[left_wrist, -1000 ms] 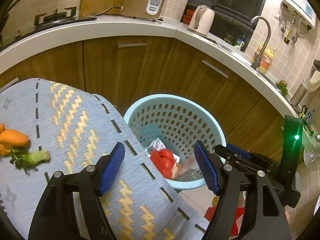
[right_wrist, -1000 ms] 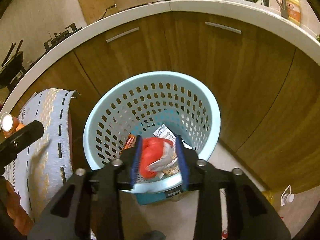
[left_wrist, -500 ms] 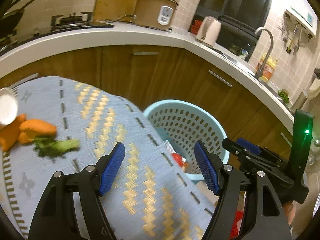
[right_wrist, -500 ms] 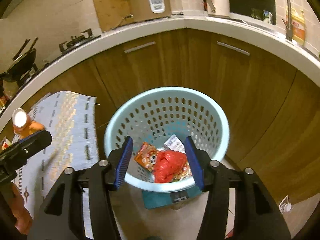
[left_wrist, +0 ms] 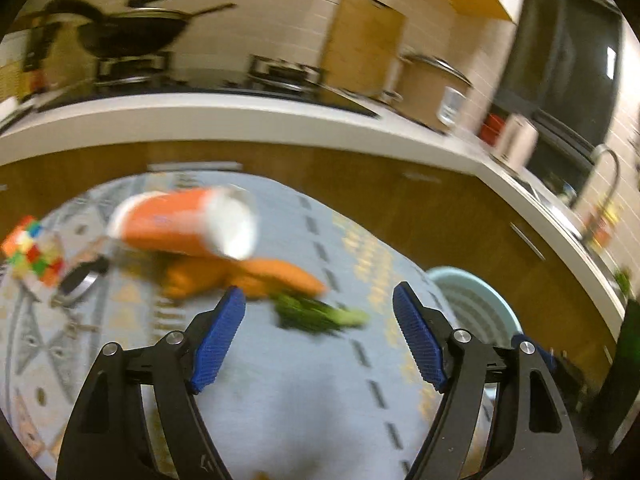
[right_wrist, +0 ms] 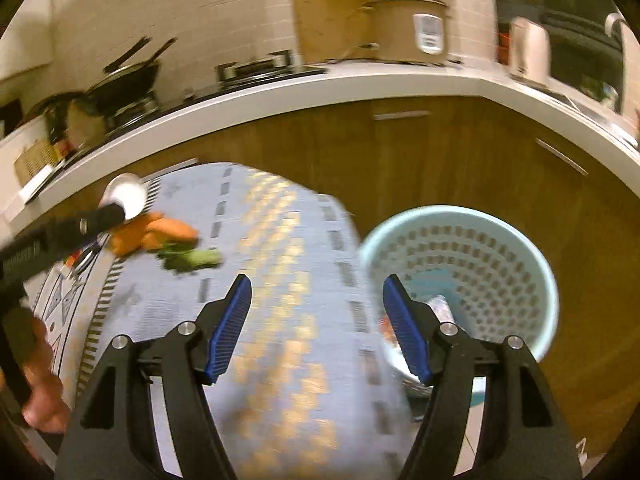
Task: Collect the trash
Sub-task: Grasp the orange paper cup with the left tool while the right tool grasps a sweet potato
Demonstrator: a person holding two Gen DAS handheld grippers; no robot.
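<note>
Well, green scrap [left_wrist: 320, 314] beyond opening left tongs [left_wrist: 318, 340].

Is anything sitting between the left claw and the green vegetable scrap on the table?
Nothing visible does. The left claw is opening with nothing between its pads, and only bare tablecloth lies before the green vegetable scrap. The orange peels and the tipped orange cup lie beyond it.
</note>
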